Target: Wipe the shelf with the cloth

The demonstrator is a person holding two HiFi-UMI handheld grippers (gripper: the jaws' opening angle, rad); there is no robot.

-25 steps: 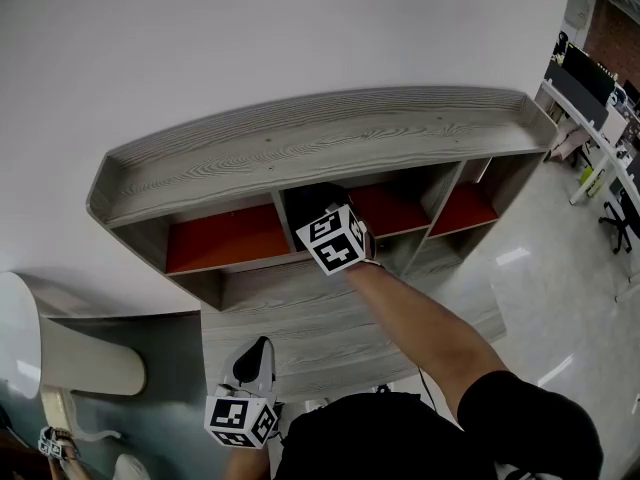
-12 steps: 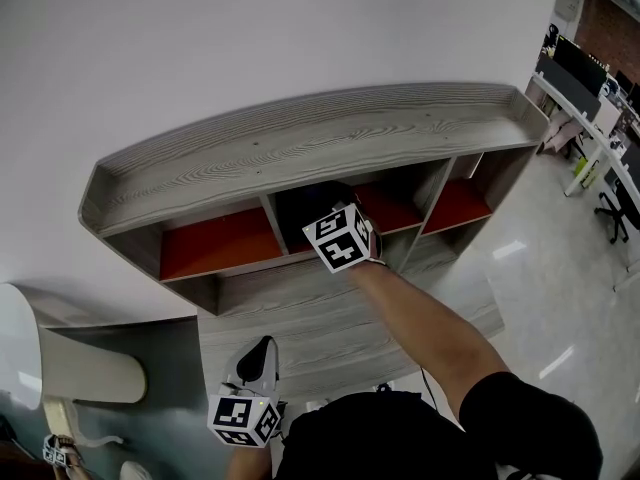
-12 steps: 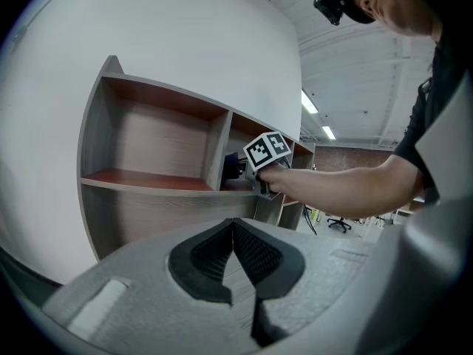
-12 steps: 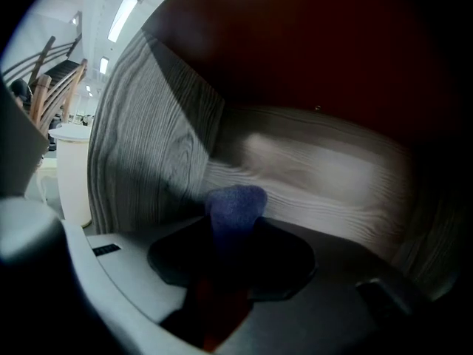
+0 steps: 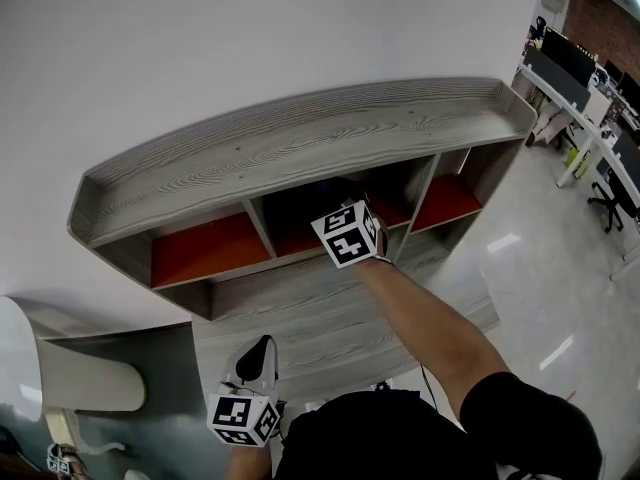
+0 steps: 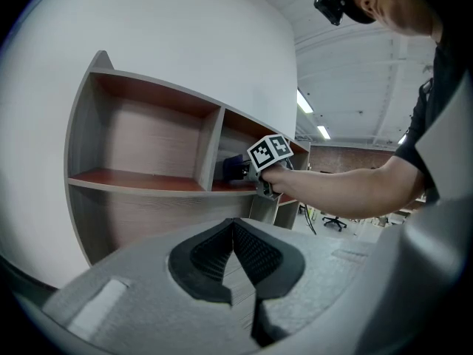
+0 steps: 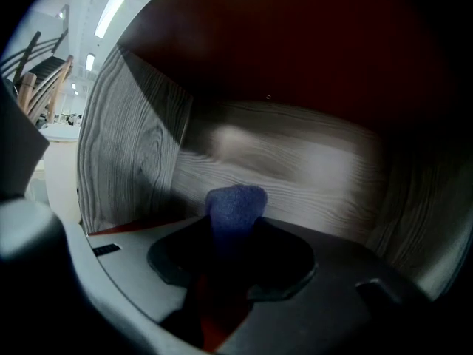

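A grey wood-grain shelf unit (image 5: 300, 143) with red-orange boards stands against a white wall. My right gripper (image 7: 233, 231) reaches into its dark middle compartment, shut on a blue cloth (image 7: 235, 205) that sticks up between the jaws in front of the grey back panel (image 7: 295, 168). In the head view only its marker cube (image 5: 349, 234) and the person's forearm show at the compartment mouth. The left gripper view shows the cloth (image 6: 233, 167) on the red board. My left gripper (image 6: 235, 224) hangs low in front of the unit, shut and empty; its cube (image 5: 242, 418) shows at the head view's bottom.
Red compartments lie left (image 5: 205, 248) and right (image 5: 445, 200) of the middle one, with grey dividers between. Lower grey tiers (image 5: 320, 318) step out toward me. A white curved object (image 5: 60, 368) sits at the lower left. Office desks and chairs (image 5: 590, 118) stand on the glossy floor at right.
The right gripper has slid to the right inside the middle compartment with the cloth. The head view has drifted so the shelf sits further left. The left gripper has stayed put.
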